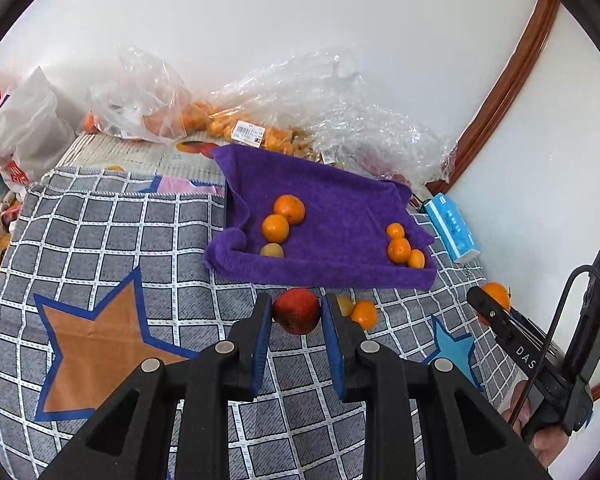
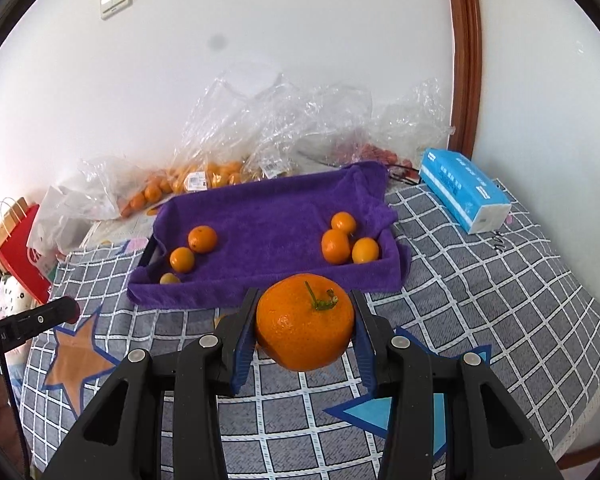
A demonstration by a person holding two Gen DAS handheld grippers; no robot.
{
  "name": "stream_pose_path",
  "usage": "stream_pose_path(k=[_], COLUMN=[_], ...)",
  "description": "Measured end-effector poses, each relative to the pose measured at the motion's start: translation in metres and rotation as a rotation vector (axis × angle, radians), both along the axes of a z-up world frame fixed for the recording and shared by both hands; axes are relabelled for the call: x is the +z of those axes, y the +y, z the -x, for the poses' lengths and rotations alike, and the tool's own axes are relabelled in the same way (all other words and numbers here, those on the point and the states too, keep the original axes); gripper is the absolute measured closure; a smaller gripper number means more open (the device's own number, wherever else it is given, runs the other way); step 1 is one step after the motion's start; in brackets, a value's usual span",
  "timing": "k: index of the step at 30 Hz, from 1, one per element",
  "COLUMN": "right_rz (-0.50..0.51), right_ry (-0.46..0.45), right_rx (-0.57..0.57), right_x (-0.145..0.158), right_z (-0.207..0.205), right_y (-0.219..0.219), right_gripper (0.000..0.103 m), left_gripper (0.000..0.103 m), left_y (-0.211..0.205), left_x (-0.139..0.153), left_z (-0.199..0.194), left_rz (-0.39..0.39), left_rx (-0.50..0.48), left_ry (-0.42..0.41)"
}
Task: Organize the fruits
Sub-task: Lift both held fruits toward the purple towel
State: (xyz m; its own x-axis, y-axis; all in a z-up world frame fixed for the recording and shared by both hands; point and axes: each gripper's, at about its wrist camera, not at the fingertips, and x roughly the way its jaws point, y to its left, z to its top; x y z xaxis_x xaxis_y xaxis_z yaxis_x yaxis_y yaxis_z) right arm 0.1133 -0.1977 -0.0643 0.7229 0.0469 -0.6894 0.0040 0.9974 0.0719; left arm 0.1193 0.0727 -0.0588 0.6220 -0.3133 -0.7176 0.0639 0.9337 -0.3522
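Observation:
My left gripper [image 1: 296, 298] is shut on a small red fruit [image 1: 296, 314], held above the checked cloth just in front of the tray. My right gripper [image 2: 304, 294] is shut on a large orange [image 2: 304, 324] with a green stem, also raised in front of the tray. The tray, lined with a purple towel [image 2: 260, 200], holds two oranges [image 2: 202, 239] and a yellowish fruit [image 2: 169, 279] on its left side, and three small oranges [image 2: 335, 245] on its right side. A small yellowish fruit [image 1: 345, 305] and a small orange [image 1: 365, 314] lie loose on the cloth.
Clear plastic bags of oranges [image 2: 204, 178] and other fruit are piled against the wall behind the tray. A blue tissue pack [image 2: 466, 194] lies at the right. A red paper bag [image 2: 18, 248] and white bags stand at the left. A hand [image 1: 540, 436] holds the right gripper.

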Motion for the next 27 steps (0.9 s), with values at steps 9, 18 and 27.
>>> stream_pose_path(k=[9, 18, 27], right_rz=[-0.002, -0.017, -0.027], right_ry=[-0.019, -0.023, -0.032], right_rx=[-0.012, -0.032, -0.042], right_x=[0.012, 0.016, 0.019], right_z=[0.002, -0.001, -0.004], right_y=[0.003, -0.003, -0.007], right_gripper=[0.06, 0.06, 0.06], left_gripper=[0.079, 0.079, 0.079], left_y=[-0.002, -0.006, -0.012], left_x=[0.01, 0.017, 0.019], left_z=[0.001, 0.0, -0.005], left_rz=[0.0, -0.004, -0.009], left_rx=[-0.01, -0.024, -0.033], left_ry=[-0.02, -0.032, -0.034])
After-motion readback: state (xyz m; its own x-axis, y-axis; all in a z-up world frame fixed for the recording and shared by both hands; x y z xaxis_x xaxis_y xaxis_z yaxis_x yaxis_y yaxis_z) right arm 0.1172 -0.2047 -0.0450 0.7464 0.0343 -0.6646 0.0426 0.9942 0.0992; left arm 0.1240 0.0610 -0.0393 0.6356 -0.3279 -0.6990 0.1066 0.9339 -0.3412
